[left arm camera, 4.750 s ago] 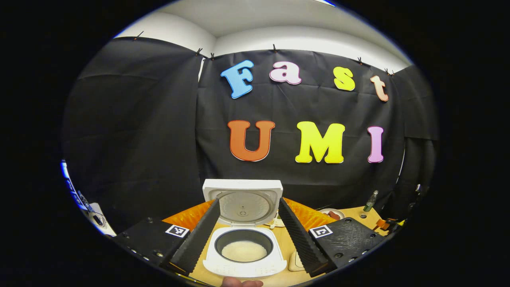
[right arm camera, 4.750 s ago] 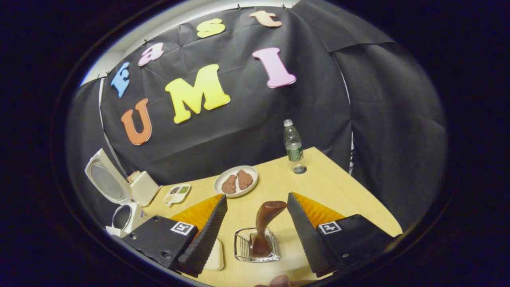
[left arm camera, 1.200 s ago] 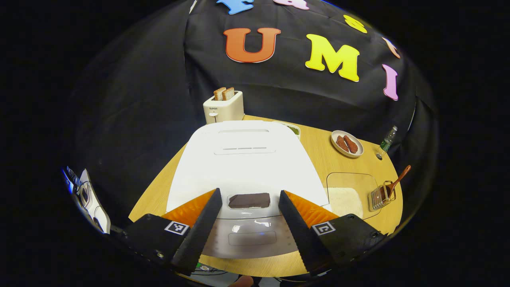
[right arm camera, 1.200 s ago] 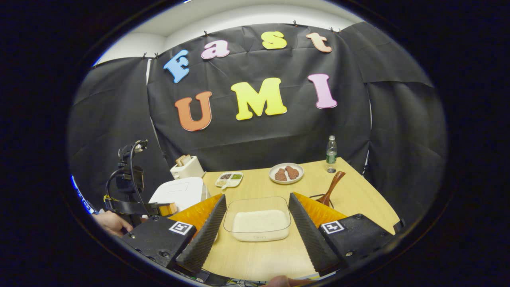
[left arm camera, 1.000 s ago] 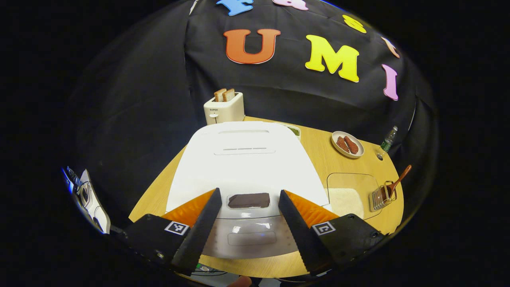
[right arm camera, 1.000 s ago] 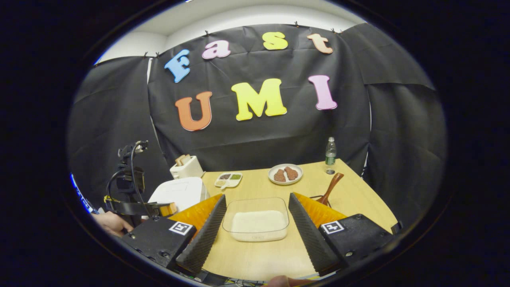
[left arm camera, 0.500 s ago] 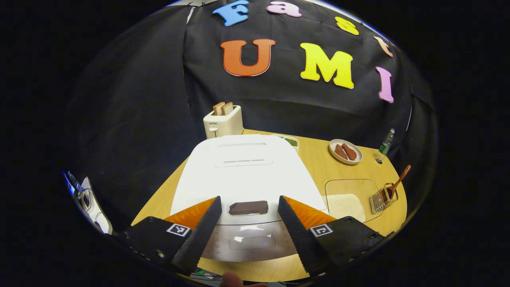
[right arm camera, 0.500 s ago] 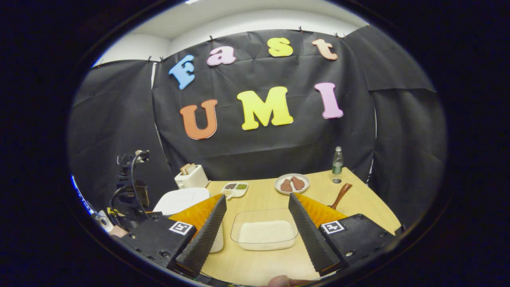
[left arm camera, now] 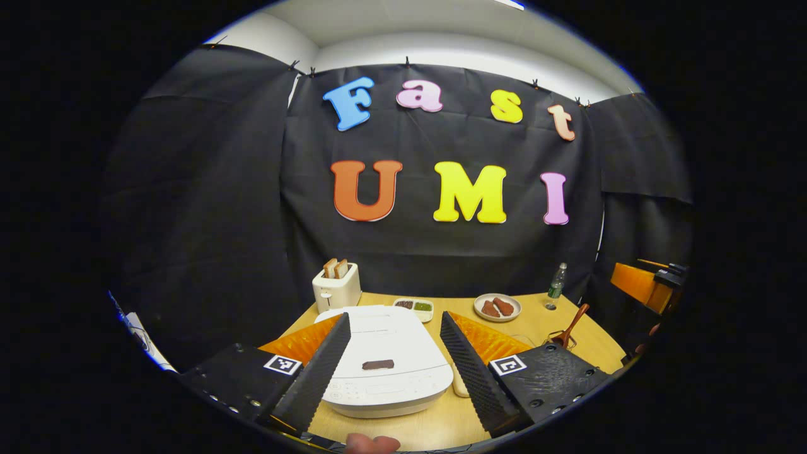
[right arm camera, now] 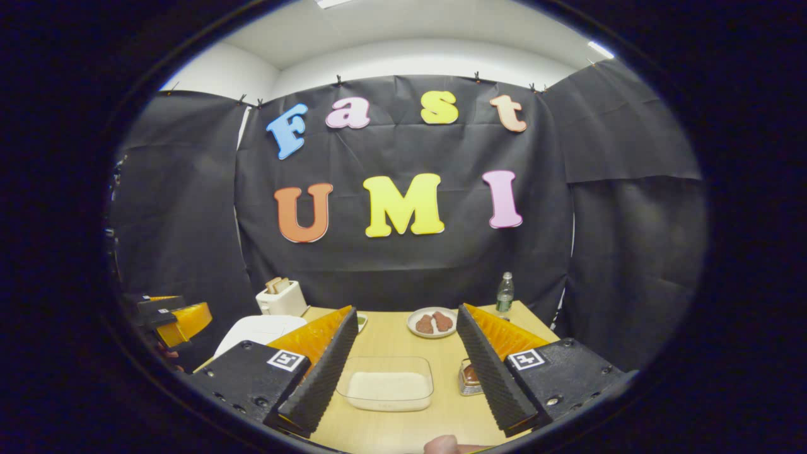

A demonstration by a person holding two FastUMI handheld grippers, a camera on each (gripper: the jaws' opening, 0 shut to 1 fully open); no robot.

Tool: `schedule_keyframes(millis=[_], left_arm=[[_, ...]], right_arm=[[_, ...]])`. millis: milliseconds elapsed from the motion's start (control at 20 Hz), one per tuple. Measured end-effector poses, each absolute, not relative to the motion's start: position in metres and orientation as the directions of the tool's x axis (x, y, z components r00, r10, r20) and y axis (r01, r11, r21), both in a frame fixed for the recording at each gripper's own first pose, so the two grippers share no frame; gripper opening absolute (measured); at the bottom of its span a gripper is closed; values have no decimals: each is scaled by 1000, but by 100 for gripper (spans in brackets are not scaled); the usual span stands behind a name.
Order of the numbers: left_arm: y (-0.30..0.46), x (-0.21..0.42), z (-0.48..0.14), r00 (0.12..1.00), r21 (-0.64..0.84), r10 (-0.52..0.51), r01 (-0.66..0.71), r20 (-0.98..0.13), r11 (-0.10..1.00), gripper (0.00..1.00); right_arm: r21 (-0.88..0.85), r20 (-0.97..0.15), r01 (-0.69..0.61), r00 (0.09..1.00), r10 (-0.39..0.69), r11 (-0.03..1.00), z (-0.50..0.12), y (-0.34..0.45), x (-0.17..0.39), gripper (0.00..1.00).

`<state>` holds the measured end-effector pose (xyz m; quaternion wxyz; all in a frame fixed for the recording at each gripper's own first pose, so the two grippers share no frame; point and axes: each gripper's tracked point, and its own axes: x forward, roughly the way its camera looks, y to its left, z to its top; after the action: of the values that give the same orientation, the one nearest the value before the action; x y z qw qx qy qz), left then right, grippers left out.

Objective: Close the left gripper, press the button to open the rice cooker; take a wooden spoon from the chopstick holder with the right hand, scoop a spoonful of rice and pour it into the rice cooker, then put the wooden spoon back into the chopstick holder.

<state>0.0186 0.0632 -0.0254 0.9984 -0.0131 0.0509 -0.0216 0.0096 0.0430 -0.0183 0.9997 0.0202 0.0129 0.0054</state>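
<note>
The white rice cooker [left arm camera: 384, 378] stands with its lid down, a dark button [left arm camera: 378, 364] near the front. My left gripper [left arm camera: 394, 316] hangs open in front of it, fingers either side, touching nothing. The wooden spoon [left arm camera: 572, 325] stands in the wire chopstick holder [right arm camera: 470, 377] at the table's right. A clear box of rice [right arm camera: 386, 383] lies between the fingers of my right gripper [right arm camera: 407, 309], which is open and held back above the near edge. The right finger hides most of the spoon in the right gripper view. The cooker [right arm camera: 258, 331] sits to the left there.
At the back of the wooden table [right arm camera: 391, 340] are a toaster [left arm camera: 336, 287] with bread, a small condiment dish [left arm camera: 414, 306], a plate [right arm camera: 432, 323] with brown pieces and a water bottle [right arm camera: 504, 293]. The other gripper [left arm camera: 643, 287] shows at the far right edge.
The cooker lid, open 4.8 s ago, is down. Over the last second both grippers drew back from the table and tilted up, so the cooker and rice box look smaller.
</note>
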Motion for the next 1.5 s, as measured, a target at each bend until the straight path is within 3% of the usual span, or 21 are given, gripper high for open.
schedule_keyframes(millis=[450,700,1500], left_arm=[[-16,-90,35,998,-103,-59,62,28,993,93],[-37,-124,46,997,-135,-53,60,58,989,93],[-27,-127,48,997,-88,-51,55,51,995,94]], right_arm=[[-31,72,-97,992,100,995,-1,-3,-79,99],[-14,55,-138,989,139,990,-13,-14,-105,99],[-9,45,-121,992,121,993,-14,-14,-119,100]])
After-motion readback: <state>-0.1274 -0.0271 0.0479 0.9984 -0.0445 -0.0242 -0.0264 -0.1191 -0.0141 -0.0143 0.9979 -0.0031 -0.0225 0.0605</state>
